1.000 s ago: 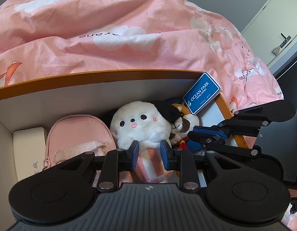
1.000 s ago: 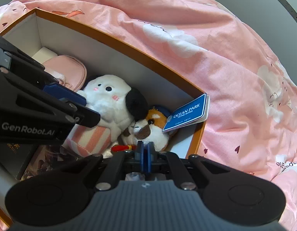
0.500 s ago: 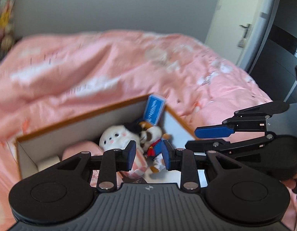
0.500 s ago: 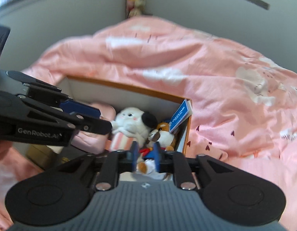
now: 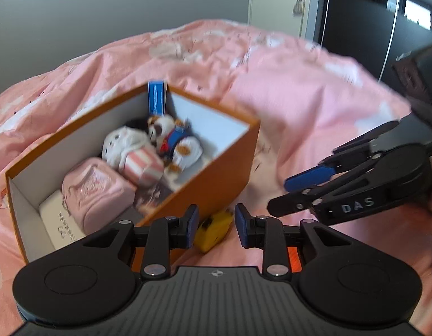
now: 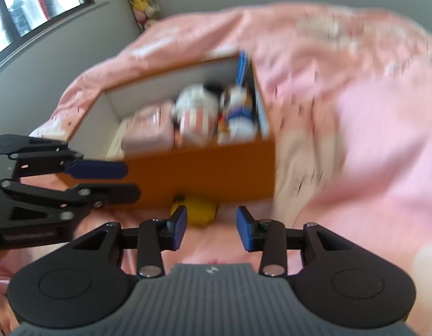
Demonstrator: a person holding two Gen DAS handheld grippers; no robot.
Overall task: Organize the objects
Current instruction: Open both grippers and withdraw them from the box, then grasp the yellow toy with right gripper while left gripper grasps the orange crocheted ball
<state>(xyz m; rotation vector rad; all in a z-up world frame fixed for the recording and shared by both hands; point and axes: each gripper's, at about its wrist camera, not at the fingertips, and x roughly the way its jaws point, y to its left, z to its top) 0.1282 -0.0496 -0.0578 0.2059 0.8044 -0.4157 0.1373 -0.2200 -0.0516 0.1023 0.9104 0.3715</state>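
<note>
A: How much of the organizing can be taken as done?

B: Most of it, it would seem. The orange box (image 5: 216, 179) on the pink bedding (image 5: 314, 89) is already packed with a pink pouch (image 5: 95, 187), a white plush (image 5: 123, 145), a plush in a blue outfit (image 5: 176, 140), a blue card (image 5: 157, 98) stood in the far corner and a white case (image 5: 62, 221) at the near end.

A: And what is left?

B: A yellow object (image 6: 196, 210) is seen on the bed, just beside the box's near wall and outside it. It is judged to be the next thing to be put away.

A: Is anything held?

B: No. The left tool (image 5: 215, 225) is spread with nothing pinched. The right tool (image 6: 211, 228) has just been opening, and nothing is seen between its pads (image 6: 245, 232). Both hang above the yellow object.
</note>
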